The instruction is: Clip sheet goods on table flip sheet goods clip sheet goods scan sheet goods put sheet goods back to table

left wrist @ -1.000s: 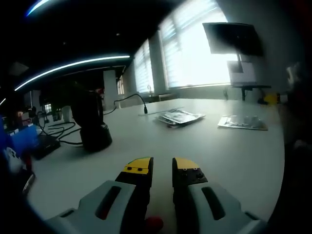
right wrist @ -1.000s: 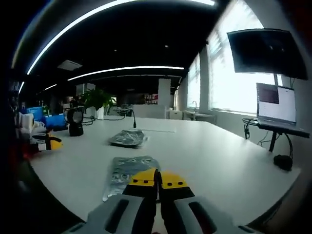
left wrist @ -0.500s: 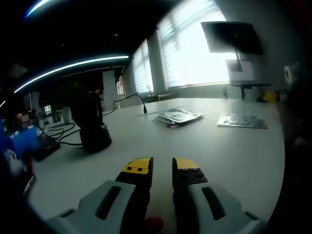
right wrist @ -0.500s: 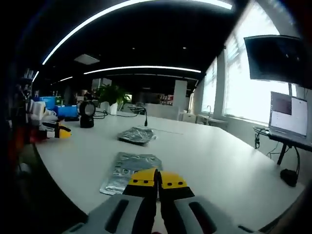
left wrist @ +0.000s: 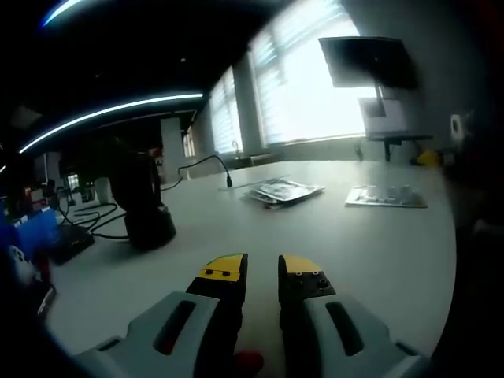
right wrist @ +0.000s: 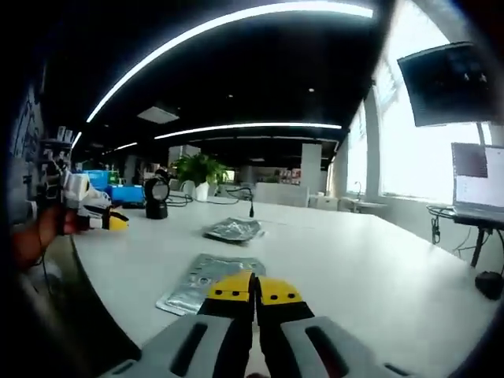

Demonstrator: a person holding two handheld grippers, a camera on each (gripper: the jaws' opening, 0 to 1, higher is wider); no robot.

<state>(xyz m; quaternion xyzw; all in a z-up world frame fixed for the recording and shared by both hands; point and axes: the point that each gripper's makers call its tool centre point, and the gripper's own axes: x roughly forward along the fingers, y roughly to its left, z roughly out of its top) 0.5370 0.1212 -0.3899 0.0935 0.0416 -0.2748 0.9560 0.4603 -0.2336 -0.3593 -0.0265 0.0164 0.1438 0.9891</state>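
Task status: judged at the very start, nothing clipped yet. The left gripper (left wrist: 261, 268) hangs low over the near part of the white table (left wrist: 331, 236), jaws a narrow gap apart with nothing between them. The right gripper (right wrist: 255, 289) has its yellow-tipped jaws closed together or nearly so, and holds nothing as far as I can tell; its tips sit just short of the nearest sheet goods pouch (right wrist: 206, 282). That silver pouch lies flat near the table's near edge in the right gripper view. Count of sheet goods: two lots. The flat pouch is one; the second is a looser silver pile (right wrist: 234, 230) further toward the middle of the table, and I cannot tell how many packets are in it. In the left gripper view the same two show across the table, the flat one (left wrist: 386, 196) toward the right edge and the pile (left wrist: 282, 190) inward of it. One scanner on a black stand (left wrist: 142, 206) stands by the left edge with cables beside it. One monitor (left wrist: 370, 63) hangs by the windows. Remaining, by my reading: first clip, flip, second clip, scan, return to the table, i.e. every step. Both lots lie untouched.
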